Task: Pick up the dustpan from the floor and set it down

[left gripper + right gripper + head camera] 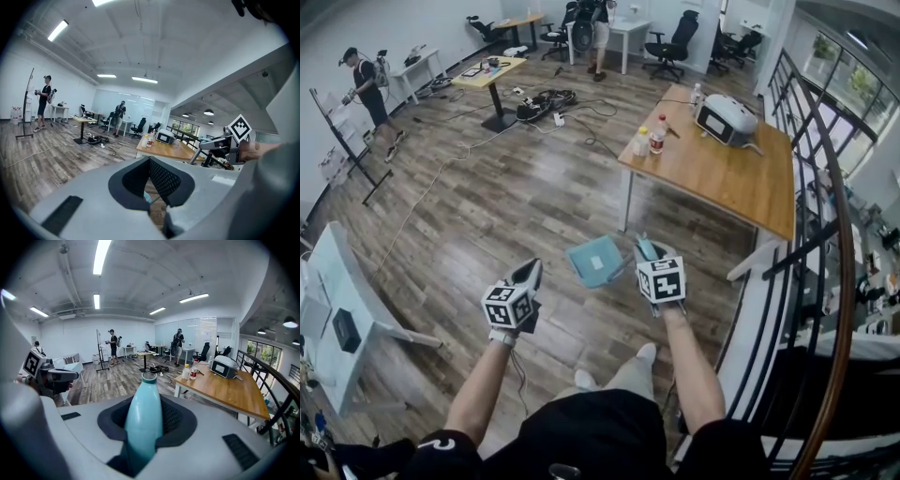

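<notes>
The right gripper (649,251) has its fingers (176,420) narrowed onto the dustpan's teal handle (143,423), which stands up between them, long axis along the fingers and its end pointing away. The dustpan (595,261) hangs below and left of them, seemingly clear of the wood floor (516,206), so setting it down looks like a straight lowering by the right hand. The left gripper (530,275), fingers together and empty, waits just left of the pan. A tabletop (722,169) stands beyond in an open office.
</notes>
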